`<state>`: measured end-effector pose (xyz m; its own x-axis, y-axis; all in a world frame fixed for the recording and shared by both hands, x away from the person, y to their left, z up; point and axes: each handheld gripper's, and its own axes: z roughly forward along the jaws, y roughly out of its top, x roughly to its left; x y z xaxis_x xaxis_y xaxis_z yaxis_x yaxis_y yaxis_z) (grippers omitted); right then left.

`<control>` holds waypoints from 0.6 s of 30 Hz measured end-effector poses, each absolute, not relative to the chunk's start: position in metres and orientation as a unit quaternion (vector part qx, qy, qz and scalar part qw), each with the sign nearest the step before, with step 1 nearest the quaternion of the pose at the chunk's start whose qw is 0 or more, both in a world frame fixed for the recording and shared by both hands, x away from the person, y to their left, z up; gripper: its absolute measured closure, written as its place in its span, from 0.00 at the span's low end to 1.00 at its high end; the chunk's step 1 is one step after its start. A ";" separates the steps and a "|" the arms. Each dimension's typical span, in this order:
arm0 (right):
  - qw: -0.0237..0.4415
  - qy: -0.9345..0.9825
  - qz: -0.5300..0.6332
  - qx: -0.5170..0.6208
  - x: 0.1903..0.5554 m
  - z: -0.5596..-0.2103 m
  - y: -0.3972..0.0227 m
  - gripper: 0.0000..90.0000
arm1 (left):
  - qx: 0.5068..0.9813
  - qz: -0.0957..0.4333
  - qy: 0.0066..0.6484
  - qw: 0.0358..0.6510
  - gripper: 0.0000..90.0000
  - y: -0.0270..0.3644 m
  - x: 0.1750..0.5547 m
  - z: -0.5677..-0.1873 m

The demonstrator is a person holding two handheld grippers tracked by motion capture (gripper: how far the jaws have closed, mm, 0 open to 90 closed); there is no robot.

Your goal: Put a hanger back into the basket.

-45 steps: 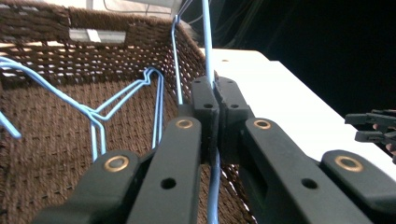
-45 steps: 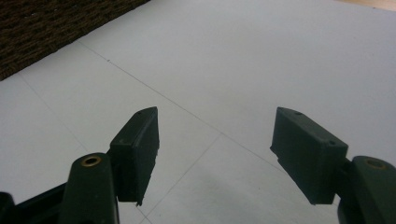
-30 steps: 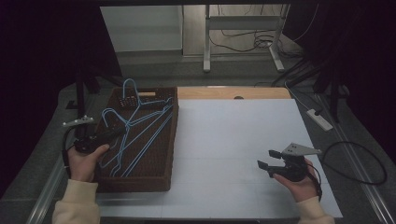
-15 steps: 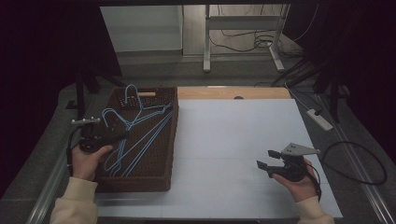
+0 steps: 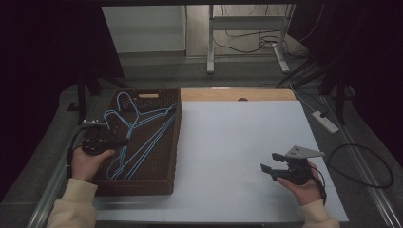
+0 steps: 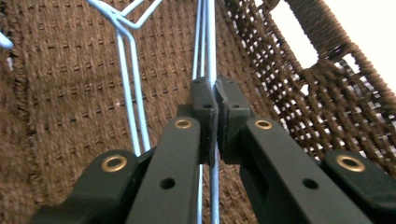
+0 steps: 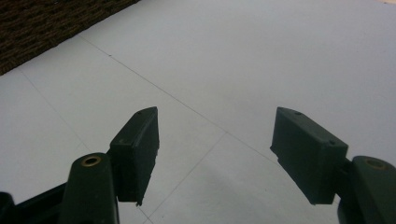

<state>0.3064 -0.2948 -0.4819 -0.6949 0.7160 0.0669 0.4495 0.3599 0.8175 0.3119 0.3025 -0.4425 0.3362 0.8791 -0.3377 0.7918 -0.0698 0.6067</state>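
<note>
We see the left gripper [image 6: 214,100] inside the woven basket [image 5: 168,142], its fingers clamped on a blue wire hanger [image 6: 211,42]. Right of the basket, our right gripper [image 7: 217,154] hovers over the table [image 5: 237,142], fingers apart and empty.

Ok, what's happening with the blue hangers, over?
Left gripper shut on blue hanger wire inside basket. Right gripper open over white table. Nothing blocking.
</note>
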 end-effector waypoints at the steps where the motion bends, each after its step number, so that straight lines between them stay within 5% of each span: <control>1: 0.152 0.810 0.437 0.360 0.306 -0.482 -0.295 0.36 | 0.732 0.059 0.572 0.365 0.96 0.302 0.313 -0.443; 6: 0.150 0.812 0.435 0.359 0.307 -0.483 -0.294 0.36 | 0.747 0.059 0.573 0.333 0.94 0.298 0.317 -0.445; 14: 0.150 0.812 0.435 0.359 0.307 -0.482 -0.295 0.36 | 0.750 0.113 0.549 0.352 0.57 0.291 0.312 -0.438; 18: 0.150 0.813 0.435 0.359 0.306 -0.482 -0.295 0.36 | 0.747 0.118 0.527 0.388 0.50 0.292 0.304 -0.433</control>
